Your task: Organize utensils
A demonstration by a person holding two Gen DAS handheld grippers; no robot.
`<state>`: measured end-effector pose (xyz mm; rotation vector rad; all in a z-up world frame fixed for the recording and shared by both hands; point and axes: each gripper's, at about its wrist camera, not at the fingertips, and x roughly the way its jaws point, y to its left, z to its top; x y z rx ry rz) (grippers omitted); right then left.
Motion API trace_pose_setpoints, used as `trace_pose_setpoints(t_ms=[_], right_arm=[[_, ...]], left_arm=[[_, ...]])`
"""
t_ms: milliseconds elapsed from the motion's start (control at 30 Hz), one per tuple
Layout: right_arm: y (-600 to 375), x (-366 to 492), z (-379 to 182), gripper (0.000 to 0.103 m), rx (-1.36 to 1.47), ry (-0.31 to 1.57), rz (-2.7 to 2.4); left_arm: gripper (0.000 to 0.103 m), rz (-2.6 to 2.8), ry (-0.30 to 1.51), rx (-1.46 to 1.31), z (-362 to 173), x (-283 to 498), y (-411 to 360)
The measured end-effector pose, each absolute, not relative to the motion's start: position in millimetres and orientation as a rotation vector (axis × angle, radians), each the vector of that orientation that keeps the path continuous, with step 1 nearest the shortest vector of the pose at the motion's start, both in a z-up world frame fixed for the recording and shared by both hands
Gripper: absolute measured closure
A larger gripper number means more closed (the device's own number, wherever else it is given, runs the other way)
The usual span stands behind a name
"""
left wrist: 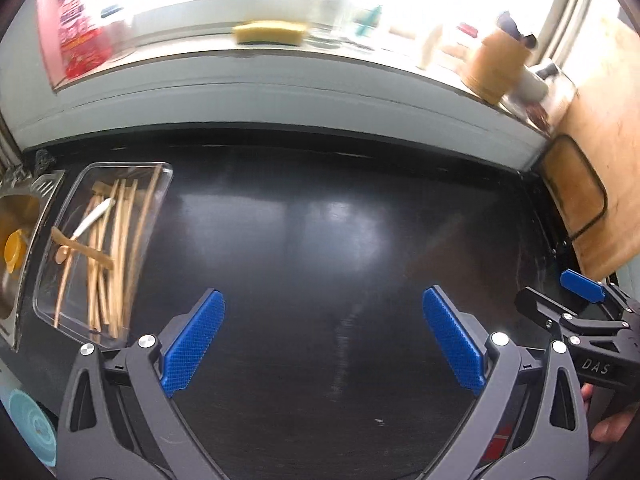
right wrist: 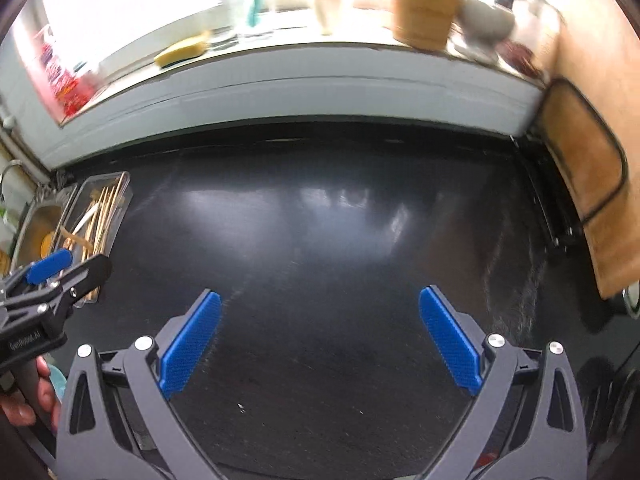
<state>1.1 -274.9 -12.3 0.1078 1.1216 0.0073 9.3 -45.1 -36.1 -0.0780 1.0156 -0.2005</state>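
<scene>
Left wrist view: left gripper [left wrist: 324,336] open, empty, over black counter [left wrist: 320,240]. Right gripper [right wrist: 320,336] likewise open, marked "DAS". Utensils [left wrist: 104,252] in clear tray [left wrist: 44,292], far left beside sink [left wrist: 12,280].

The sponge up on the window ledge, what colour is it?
Yellow. The sponge shows best in the left wrist view, lying on the ledge.

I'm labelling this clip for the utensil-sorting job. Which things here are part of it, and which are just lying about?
Job:
clear tray
wooden chopsticks
wooden spoon
white utensil
left gripper, jaws open
right gripper, jaws open

Lying about:
sponge
wooden holder
cutting board
sink
</scene>
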Motion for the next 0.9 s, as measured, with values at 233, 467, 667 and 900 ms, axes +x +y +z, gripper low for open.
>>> trace_pose_setpoints(t_ms=[233,467,667,900], right_arm=[[-309,-11,-19,0.007,0.204,1.145,-0.012],[-301,-11,-22,0.007,0.208,1.172,0.029],[-291,-14,-20,0.007,0.204,1.168,0.039],[-280,-17,-16,0.007,0.183,1.159,0.053]], left_arm=[[0.006,-0.168,1.08,-0.037,-43,8,-70],[0.006,-0.143,1.075,0.01,-41,5,-77],[0.006,-0.128,1.083,0.024,-40,2,-72],[0.006,-0.117,1.093,0.015,-40,1,-63]])
